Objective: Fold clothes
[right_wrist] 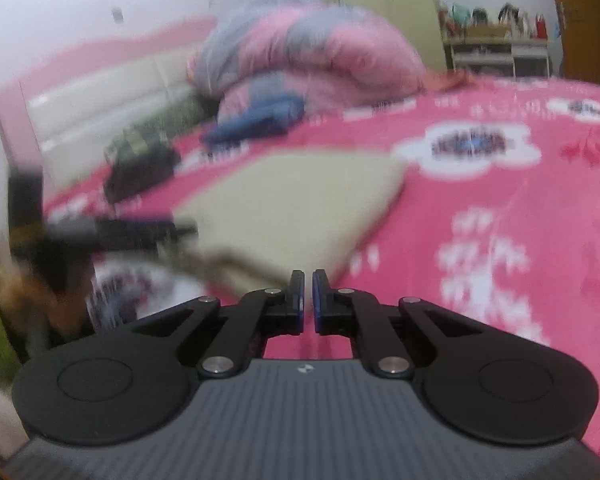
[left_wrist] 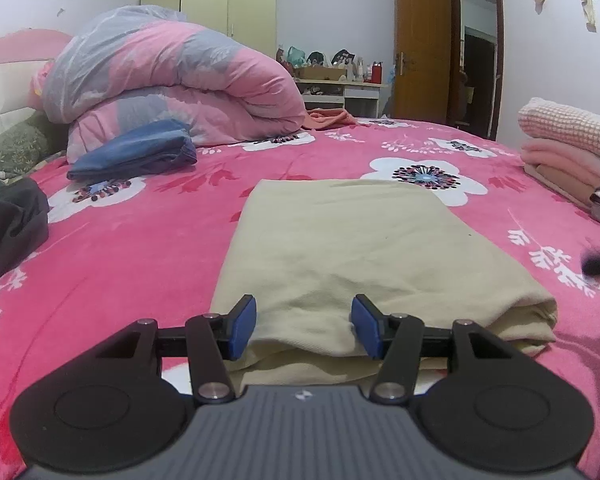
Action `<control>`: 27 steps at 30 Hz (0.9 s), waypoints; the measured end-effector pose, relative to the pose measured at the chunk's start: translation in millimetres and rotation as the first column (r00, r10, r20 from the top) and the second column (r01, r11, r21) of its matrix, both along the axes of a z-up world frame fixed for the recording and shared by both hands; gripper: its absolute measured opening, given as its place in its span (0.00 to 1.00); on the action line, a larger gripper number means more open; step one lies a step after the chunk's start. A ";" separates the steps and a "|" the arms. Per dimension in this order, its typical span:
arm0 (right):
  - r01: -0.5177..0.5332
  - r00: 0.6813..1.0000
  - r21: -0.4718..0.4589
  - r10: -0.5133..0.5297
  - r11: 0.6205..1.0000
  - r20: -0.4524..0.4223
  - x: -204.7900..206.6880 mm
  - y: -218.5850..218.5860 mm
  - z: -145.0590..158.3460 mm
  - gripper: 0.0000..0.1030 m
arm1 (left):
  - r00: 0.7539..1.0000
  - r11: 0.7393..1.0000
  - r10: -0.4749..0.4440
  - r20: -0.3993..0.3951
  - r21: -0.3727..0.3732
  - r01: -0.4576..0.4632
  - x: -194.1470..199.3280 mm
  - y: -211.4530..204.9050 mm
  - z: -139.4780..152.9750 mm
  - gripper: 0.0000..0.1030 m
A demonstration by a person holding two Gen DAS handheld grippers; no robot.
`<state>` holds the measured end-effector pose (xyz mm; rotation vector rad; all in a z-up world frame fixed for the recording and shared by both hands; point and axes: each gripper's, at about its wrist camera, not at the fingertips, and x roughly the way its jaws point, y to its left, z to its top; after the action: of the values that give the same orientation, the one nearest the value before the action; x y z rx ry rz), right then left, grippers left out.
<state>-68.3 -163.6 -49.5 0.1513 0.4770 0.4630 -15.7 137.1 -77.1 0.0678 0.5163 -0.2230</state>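
A folded beige garment point(left_wrist: 352, 248) lies flat on the pink floral bedspread point(left_wrist: 140, 240), in the middle of the bed's near part. Its long axis runs from the near edge away toward the far side of the bed; the far end is narrower in the left wrist view, and the thick folded edge is at the near right corner.

The left gripper point(left_wrist: 303, 327) is at the garment's near edge, its jaws about half spread. The blue pads point(left_wrist: 244, 328) stand either side of a raised hump of the beige cloth; whether they press on it or merely flank it cannot be told for sure, though the cloth seems to touch both.

The right gripper point(right_wrist: 308, 300) is to the right of the garment, over the bedspread, with its jaws drawn together to a thin slit and nothing between them. Its view is blurred.

Far left, a rolled pink-and-grey quilt point(left_wrist: 172, 84) rests by the headboard, with a folded blue cloth point(left_wrist: 136, 156) just in front of it. A dark garment point(left_wrist: 8, 228) lies at the left edge. At the right, a stack of folded clothes point(left_wrist: 572, 156) sits on the bed.
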 end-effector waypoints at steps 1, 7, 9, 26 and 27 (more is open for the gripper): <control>0.000 1.000 0.009 0.000 1.000 0.026 6.3 4.5 5.6 0.05 | 1.000 1.000 0.001 0.001 0.001 -0.001 -0.2 -0.3 -0.2 0.54; -0.070 0.998 -0.082 0.070 0.994 -0.006 31.2 43.7 -35.9 0.04 | 1.000 1.000 -0.012 0.008 0.018 0.011 -2.9 -1.5 -1.0 0.54; -0.072 0.997 -0.120 0.074 0.990 0.006 21.0 45.4 -45.0 0.04 | 1.000 1.000 -0.014 0.010 0.023 0.014 -3.7 -1.6 -1.0 0.54; -0.063 0.992 -0.080 0.072 0.995 0.104 22.5 47.5 -13.5 0.07 | 1.000 1.000 -0.020 -0.021 0.019 0.021 3.7 -0.6 3.4 0.54; -0.054 0.991 -0.069 0.062 0.996 0.121 24.0 45.7 -3.8 0.07 | 1.000 1.000 -0.017 -0.021 0.018 0.018 3.5 -0.9 3.2 0.54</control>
<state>-44.3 -118.0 -53.3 0.0453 0.3757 0.5100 -12.2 136.2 -73.8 0.0880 0.5388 -0.2363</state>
